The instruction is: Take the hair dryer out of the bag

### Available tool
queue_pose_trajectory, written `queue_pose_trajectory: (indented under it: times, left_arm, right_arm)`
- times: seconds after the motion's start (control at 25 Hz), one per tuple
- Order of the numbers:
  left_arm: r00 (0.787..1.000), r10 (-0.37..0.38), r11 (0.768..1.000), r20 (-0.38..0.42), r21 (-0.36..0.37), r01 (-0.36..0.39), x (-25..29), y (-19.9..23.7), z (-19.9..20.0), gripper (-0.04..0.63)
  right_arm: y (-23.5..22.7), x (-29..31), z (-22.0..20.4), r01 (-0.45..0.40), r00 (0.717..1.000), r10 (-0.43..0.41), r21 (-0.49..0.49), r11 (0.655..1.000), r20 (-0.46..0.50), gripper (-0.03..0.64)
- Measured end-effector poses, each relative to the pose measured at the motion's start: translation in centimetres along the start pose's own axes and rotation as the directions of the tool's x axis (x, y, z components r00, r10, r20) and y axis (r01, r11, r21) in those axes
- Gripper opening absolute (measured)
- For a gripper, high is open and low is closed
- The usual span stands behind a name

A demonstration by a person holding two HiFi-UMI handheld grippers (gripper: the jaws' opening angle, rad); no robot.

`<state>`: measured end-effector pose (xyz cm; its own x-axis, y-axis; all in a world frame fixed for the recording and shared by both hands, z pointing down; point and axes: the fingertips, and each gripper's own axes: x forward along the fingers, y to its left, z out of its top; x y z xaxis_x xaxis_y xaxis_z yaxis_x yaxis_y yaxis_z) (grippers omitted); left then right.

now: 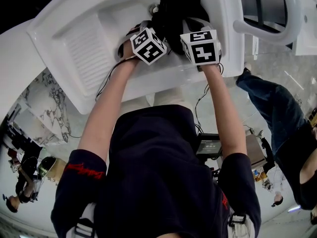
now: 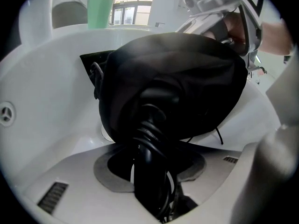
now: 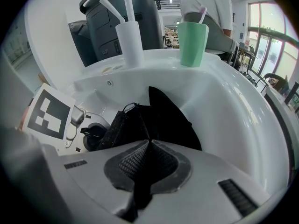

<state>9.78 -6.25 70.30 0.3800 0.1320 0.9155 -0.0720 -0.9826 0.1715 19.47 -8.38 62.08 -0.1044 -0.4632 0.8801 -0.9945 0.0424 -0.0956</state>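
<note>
A black fabric bag (image 1: pixel 176 9) lies in the basin of a white sink (image 1: pixel 84 43). In the left gripper view the bag (image 2: pixel 173 78) bulges, and the hair dryer's black handle (image 2: pixel 149 143), wound with its cord, sticks out of it towards me. My left gripper (image 2: pixel 152 181) is shut on that handle. My right gripper (image 3: pixel 140 171) is shut on a pinched fold of the bag's (image 3: pixel 154 120) mesh cloth. In the head view both grippers, left (image 1: pixel 150 29) and right (image 1: pixel 192 28), reach side by side into the basin. The dryer's body is hidden inside the bag.
A green cup (image 3: pixel 191 43) and a white cup with a toothbrush (image 3: pixel 130 43) stand on the sink's far rim. Behind them are a grey bin (image 3: pixel 121 17) and a person (image 3: pixel 205 3). A white curved faucet (image 1: pixel 267 26) rises on the right. Another person (image 1: pixel 277 113) stands nearby.
</note>
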Motion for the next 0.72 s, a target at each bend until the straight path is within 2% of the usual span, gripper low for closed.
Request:
queue_pose_trajectory:
  times: [0.72]
  left_arm:
    - [0.999, -0.033, 0.999, 0.038, 0.02, 0.032, -4.0, -1.4, 0.6, 0.209]
  right_arm:
    - [-0.1, -2.9, 2.7, 0.026, 0.997, -0.026, -0.001, 1.0, 0.077, 0.04]
